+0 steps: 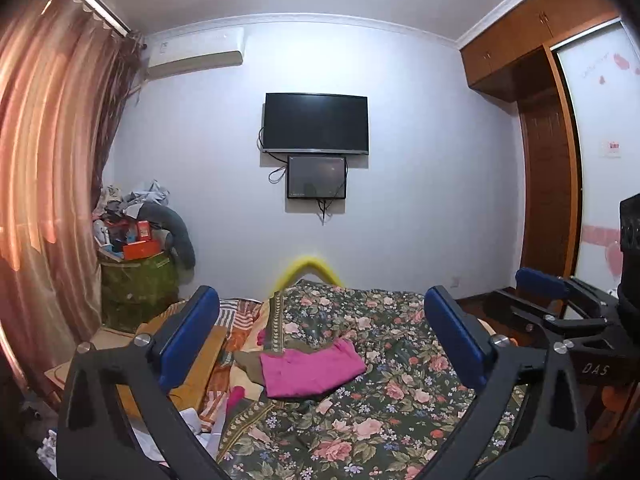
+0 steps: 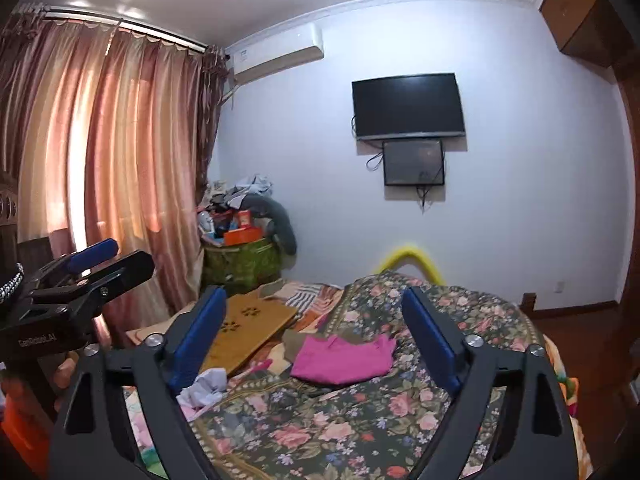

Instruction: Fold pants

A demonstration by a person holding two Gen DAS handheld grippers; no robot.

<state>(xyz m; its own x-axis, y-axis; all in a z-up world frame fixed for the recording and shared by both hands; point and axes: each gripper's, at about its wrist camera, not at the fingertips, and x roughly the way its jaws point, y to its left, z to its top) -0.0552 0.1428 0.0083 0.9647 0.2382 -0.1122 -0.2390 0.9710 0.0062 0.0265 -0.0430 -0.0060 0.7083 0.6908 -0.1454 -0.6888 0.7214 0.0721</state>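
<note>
Pink pants (image 1: 310,370) lie folded into a rough rectangle on the floral bedspread (image 1: 380,420), over an olive-brown garment. They also show in the right wrist view (image 2: 344,360). My left gripper (image 1: 320,320) is open and empty, held above the bed short of the pants. My right gripper (image 2: 314,316) is open and empty too, also above the bed. The right gripper shows at the right edge of the left wrist view (image 1: 560,292). The left gripper shows at the left edge of the right wrist view (image 2: 100,260).
A wooden board (image 2: 244,328) lies on the bed's left side, with crumpled white cloth (image 2: 202,392) near it. A green basket piled with clutter (image 2: 240,256) stands in the corner by the curtains (image 2: 100,160). A TV (image 1: 316,124) hangs on the far wall. A wardrobe (image 1: 548,184) stands right.
</note>
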